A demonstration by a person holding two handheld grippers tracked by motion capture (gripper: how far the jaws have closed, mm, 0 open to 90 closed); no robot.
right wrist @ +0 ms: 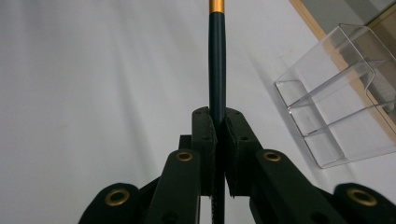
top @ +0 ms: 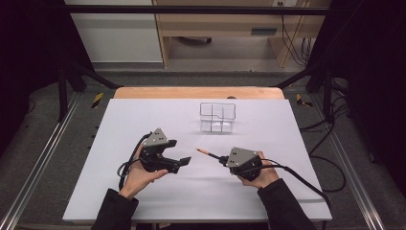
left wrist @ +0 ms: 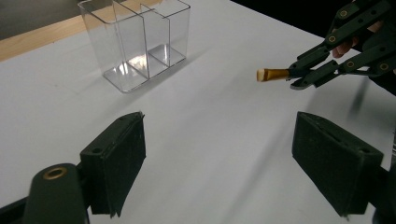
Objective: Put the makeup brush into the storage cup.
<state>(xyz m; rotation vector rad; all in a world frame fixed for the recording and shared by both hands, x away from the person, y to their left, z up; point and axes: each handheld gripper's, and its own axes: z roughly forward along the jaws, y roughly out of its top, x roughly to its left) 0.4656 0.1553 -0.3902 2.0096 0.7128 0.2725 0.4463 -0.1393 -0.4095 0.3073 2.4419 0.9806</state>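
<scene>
While the right gripper's jaws clamp the pen, left gripper jaws gape empty.

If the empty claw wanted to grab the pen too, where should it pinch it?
Probably the bare dark shaft of the pen, between the right gripper and the gold band near the tip. The pen is held roughly level above the table, sticking out toward the left gripper, whose jaws are open. So I'd come from the tip side, jaws straddling the thin shaft crosswise.
</scene>
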